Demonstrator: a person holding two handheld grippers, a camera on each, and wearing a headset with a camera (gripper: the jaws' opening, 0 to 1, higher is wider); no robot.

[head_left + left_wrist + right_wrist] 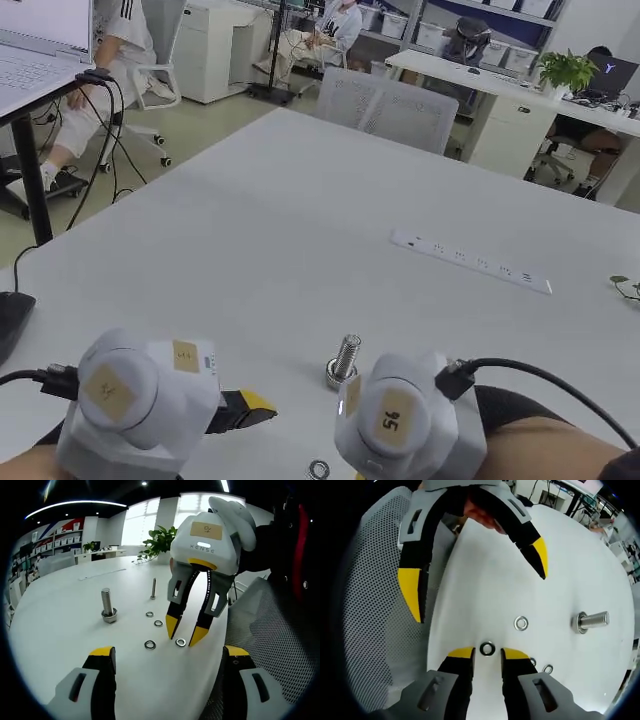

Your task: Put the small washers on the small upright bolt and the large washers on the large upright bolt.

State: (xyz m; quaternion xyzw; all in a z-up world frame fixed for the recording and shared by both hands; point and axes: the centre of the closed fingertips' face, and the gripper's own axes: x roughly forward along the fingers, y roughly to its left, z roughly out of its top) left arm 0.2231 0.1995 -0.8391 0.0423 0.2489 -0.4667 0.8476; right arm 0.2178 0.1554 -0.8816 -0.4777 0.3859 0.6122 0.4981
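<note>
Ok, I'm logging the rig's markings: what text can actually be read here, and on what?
"XENSE": printed on the housing of the right gripper, left gripper view.
"56": tan sticker on that gripper, head view.
Too blurred to read: tan stickers on the left gripper.

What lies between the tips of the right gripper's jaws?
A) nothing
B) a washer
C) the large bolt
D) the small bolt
B: in the right gripper view a washer lies flat on the table between the open jaws of the right gripper, not yet clamped.
</note>
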